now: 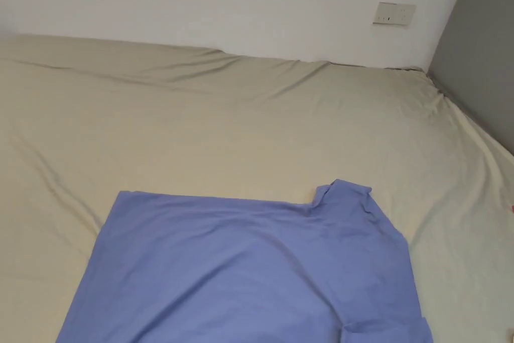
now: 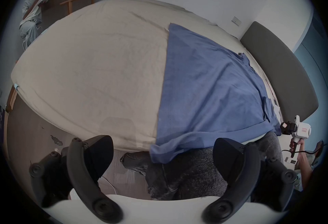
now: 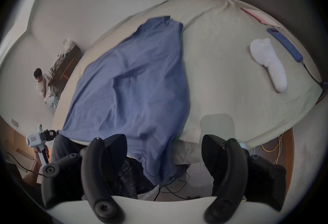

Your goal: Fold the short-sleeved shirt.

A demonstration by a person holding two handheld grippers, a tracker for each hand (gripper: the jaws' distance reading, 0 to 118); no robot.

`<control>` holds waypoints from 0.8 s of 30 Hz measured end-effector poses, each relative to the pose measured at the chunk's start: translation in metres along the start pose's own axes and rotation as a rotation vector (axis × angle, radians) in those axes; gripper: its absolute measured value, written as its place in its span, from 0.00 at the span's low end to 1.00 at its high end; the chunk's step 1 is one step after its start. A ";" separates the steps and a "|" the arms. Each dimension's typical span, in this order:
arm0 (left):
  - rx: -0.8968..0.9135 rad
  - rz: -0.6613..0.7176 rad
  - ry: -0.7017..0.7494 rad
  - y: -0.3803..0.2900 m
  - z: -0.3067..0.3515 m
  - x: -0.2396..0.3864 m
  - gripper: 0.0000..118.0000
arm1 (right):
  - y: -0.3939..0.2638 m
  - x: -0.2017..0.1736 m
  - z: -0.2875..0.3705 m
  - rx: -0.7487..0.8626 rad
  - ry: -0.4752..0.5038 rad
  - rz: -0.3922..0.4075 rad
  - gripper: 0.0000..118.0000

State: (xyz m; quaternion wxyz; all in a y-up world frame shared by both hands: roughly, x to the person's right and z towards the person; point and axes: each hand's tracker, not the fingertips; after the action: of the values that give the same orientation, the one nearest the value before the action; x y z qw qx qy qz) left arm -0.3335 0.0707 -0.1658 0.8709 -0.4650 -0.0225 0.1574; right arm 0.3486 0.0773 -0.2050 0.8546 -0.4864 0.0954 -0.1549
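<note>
Both grippers sit off the near edge of the bed, w/ the person's legs pressed against that edge.

Left gripper: jaws wide apart, nothing between them, touching nothing; it hangs just below the bed edge, in front of the shirt's drooping corner. Right gripper: jaws likewise spread wide; the shirt's other hanging corner falls btwn them in the right gripper view, but neither jaw looks pressed on it, prob. just behind them, hard to say w/ the fisheye. In each gripper view the opposite gripper shows farther off, held by a hand just beside the bed edge, by the shirt's other end.

The short-sleeved shirt lies spread flat across the near part of the bed, blue, lengthwise along the edge, w/ its near side spilling over the edge onto the legs. My read: it's laid out broad and smooth so the first fold has clean lines, and the open grippers are staged at the overhang to pinch it; no fold made yet.

Further in on the bed, beyond the shirt: bare sheet, lightly creased. Toward the headboard end lie a white handheld device and a blue flat gadget w/ a cable, well apart from the shirt. Beyond the far side of the bed, another person sits by a shelf.
</note>
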 end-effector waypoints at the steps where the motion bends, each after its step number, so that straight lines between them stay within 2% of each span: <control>1: 0.006 0.000 0.002 -0.002 -0.004 0.004 0.94 | -0.003 -0.003 -0.007 -0.014 0.008 0.012 0.85; 2: 0.023 0.013 0.012 -0.005 -0.004 0.001 0.85 | -0.007 -0.007 -0.015 -0.042 0.020 0.031 0.85; 3: 0.027 0.027 -0.016 -0.004 -0.005 0.003 0.63 | -0.012 -0.014 -0.022 -0.051 0.003 0.064 0.85; 4: 0.032 0.041 -0.065 -0.002 -0.005 0.003 0.15 | -0.014 -0.022 -0.022 -0.011 -0.069 0.137 0.77; 5: 0.019 0.049 -0.100 0.001 -0.007 0.007 0.05 | -0.014 -0.030 -0.023 -0.004 -0.095 0.192 0.63; 7: -0.075 -0.015 0.043 0.002 -0.017 0.018 0.05 | -0.007 -0.031 -0.025 -0.034 -0.041 0.139 0.49; 8: -0.039 -0.034 -0.002 0.003 -0.015 0.020 0.05 | -0.003 -0.029 -0.026 -0.047 0.026 0.063 0.42; 9: -0.035 -0.049 -0.008 0.006 -0.015 0.021 0.05 | 0.002 -0.025 -0.029 -0.064 0.114 -0.023 0.23; 10: -0.072 -0.066 -0.009 0.012 -0.021 0.022 0.05 | 0.004 -0.024 -0.031 -0.074 0.141 -0.077 0.20; 13: -0.070 -0.052 -0.022 0.026 -0.020 0.018 0.05 | 0.010 -0.027 -0.029 -0.011 0.145 -0.083 0.20; 18: 0.014 0.030 -0.101 0.064 0.002 0.031 0.05 | 0.029 -0.030 -0.016 0.073 0.247 -0.184 0.20; 21: 0.025 -0.002 -0.101 0.084 0.000 0.042 0.05 | 0.045 -0.030 -0.015 0.080 0.270 -0.216 0.20; 24: 0.043 -0.027 -0.095 0.113 -0.015 0.053 0.05 | 0.072 -0.033 -0.023 0.097 0.258 -0.208 0.20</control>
State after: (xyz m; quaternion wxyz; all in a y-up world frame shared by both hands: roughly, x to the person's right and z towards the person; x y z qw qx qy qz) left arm -0.3092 0.1325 -0.2723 0.8808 -0.4377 -0.0667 0.1680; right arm 0.3231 0.1044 -0.2781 0.8371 -0.4279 0.1460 -0.3081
